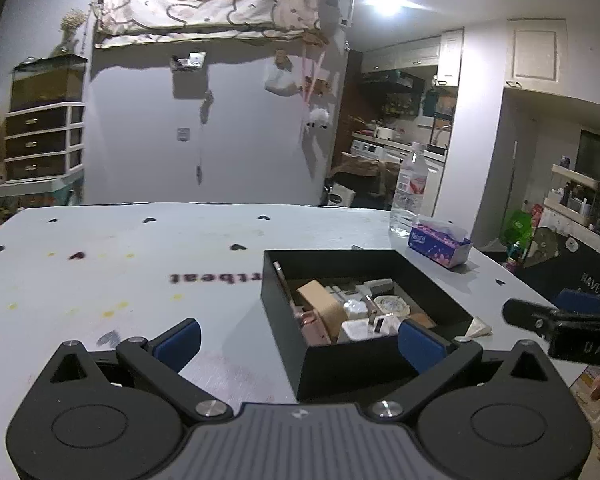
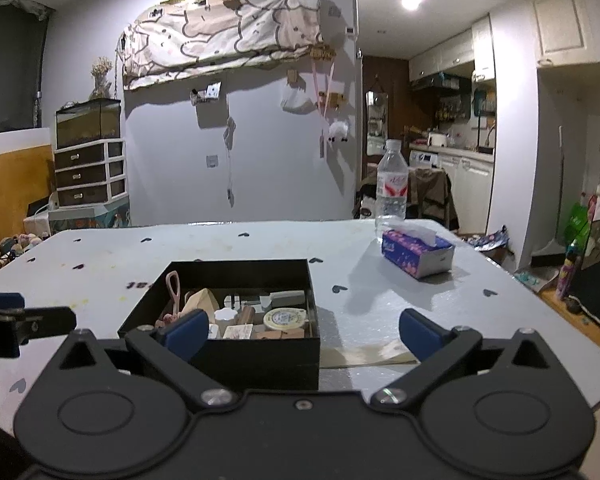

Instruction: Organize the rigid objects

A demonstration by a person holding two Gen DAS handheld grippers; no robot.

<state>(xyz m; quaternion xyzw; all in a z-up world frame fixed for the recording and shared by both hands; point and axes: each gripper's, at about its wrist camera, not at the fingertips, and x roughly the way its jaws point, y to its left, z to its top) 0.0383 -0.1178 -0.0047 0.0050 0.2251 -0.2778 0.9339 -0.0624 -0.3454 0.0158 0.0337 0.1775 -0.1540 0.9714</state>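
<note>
Right wrist: right claw spread, empty; black box just ahead, left-centre.

A clear plastic water bottle stood near the table's far right corner, with a purple tissue box just in front. Behind, a drawer unit held a glass tank; patterned fabric hung on the wall.
</note>
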